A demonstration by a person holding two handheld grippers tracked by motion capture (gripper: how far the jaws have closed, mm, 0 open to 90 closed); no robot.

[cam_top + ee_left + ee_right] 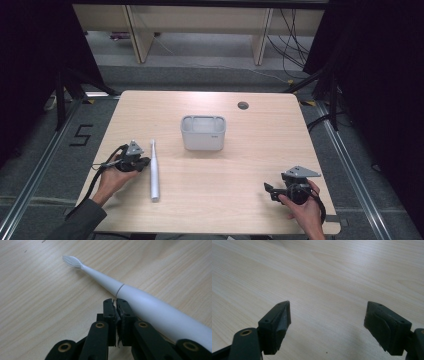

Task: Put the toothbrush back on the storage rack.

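A white electric toothbrush [154, 172] lies flat on the wooden table [250, 165], brush head toward the far side. My left gripper [146, 162] sits just left of the handle, shut with nothing between its jaws. In the left gripper view the closed gripper tips [116, 302] rest against the side of the toothbrush [140, 302], whose bristle head [72, 261] points away. My right gripper [269, 190] is near the table's front right, held by a hand. Its jaws [327, 315] stand wide open over bare wood.
A small grey-white plastic bin [203, 132] stands at the table's middle, beyond the toothbrush. A round cable hole [243, 105] is at the far right of the tabletop. Metal rails run along both sides of the table on the floor.
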